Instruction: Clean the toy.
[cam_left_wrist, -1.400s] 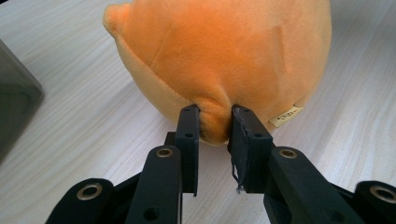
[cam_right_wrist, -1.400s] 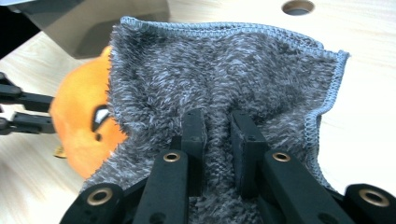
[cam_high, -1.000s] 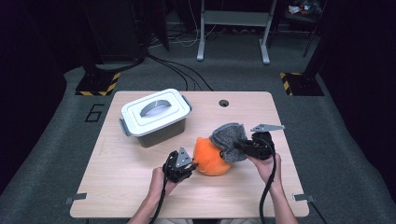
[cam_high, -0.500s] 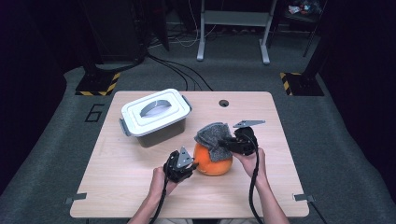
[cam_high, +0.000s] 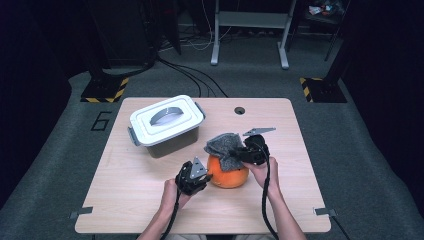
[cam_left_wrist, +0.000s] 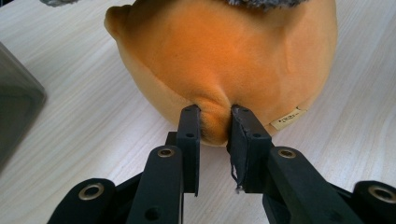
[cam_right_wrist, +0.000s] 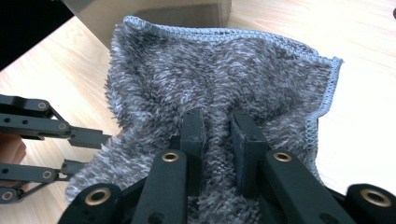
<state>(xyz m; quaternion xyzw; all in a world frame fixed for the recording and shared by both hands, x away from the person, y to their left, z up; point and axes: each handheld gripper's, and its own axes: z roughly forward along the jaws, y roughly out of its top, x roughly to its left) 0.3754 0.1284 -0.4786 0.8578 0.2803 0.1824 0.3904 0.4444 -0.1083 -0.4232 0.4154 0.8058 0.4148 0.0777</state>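
Near the table's front edge, at six o'clock: an orange plush toy (cam_high: 228, 172) sits on the wooden table (cam_high: 125, 200) with a grey towel (cam_high: 223, 145) draped over its top.

Left hand pose: the forearm comes in from six o'clock and the left hand (cam_high: 172, 191) angles toward two o'clock, bringing the left gripper (cam_high: 204, 174) against the toy's nine o'clock side.

Left gripper state: clenched on a pinch of orange fabric low on the toy (cam_left_wrist: 219, 60); the fold bulges between the two black jaws.

Right hand pose: the right hand (cam_high: 260, 171) sits at the toy's three o'clock, its right gripper (cam_high: 239, 155) reaching toward ten o'clock over the toy's top.

Right gripper state: clamped on the shaggy towel (cam_right_wrist: 219, 88), pile squeezed between the jaws.

Toy's axis: rounded, slightly wider than tall; I can't tell which way it faces.

Writing: a small cream label (cam_left_wrist: 286, 118) is sewn low on the toy, print too small to read; a "6" marking (cam_high: 102, 120) is on the floor at nine o'clock.

Farther out: a lidded white storage box (cam_high: 167, 125) stands at eleven o'clock from the toy, apart from it.
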